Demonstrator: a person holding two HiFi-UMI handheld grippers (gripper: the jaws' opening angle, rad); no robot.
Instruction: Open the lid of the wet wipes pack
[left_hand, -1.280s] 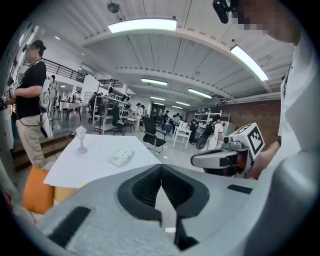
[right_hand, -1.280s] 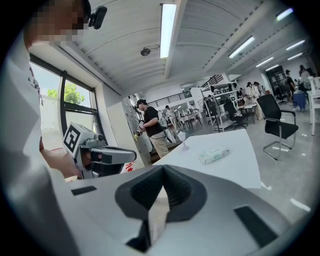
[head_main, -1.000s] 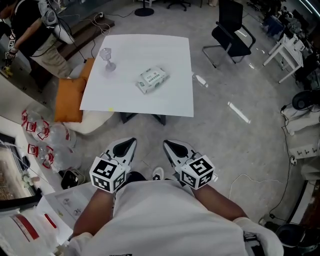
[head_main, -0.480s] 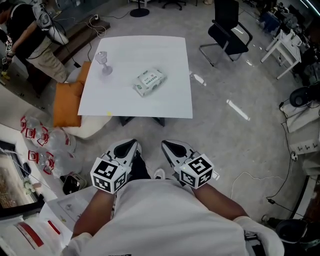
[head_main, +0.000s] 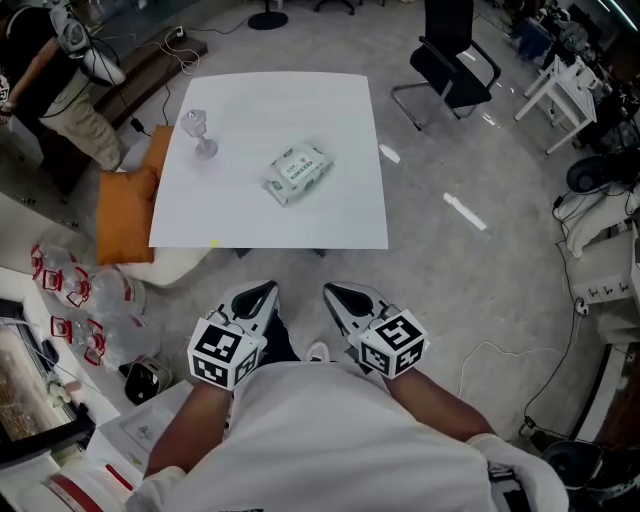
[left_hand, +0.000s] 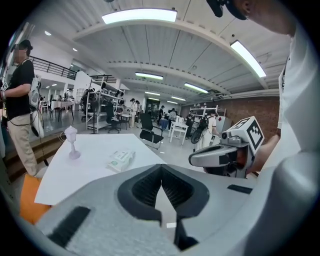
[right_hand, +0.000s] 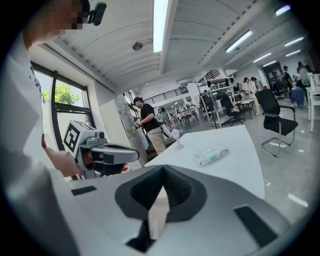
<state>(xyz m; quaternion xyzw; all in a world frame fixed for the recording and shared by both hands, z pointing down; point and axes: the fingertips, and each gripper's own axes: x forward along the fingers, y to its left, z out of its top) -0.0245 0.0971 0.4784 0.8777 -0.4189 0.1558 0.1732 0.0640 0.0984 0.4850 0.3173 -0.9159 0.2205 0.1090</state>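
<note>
Since the earlier frame, the white table (head_main: 250, 215) has come a little nearer to both grippers, and the wet wipes pack (head_main: 297, 172) on it now lies somewhat lower in the head view. The grippers themselves keep almost the same place in front of the person's body.

Nearest, the left gripper (head_main: 260, 293) and the right gripper (head_main: 337, 293) are held side by side, near each other but apart, both pointing forward toward the table. Each gripper view shows its jaws fully together, with nothing between them. Both tools are closed and empty. A shoe (head_main: 316, 349) shows on the floor between and below the two grippers.

Further ahead starts the near edge of the table, well apart from the jaw tips. The wet wipes pack lies flat on the table, about straight ahead of the gap between the two grippers, turned at a slant with its printed top face up. Neither gripper touches it. Whether its lid is down is too small to tell.

Beyond the pack, ahead and to the left of the left gripper, a clear stemmed glass (head_main: 197, 130) stands upright on the table. An orange cushion (head_main: 122, 215) lies beside the table's left edge. Farthest, a black chair (head_main: 450, 60) stands ahead and to the right of the right gripper, and another person (head_main: 55, 85) stands far ahead to the left.
</note>
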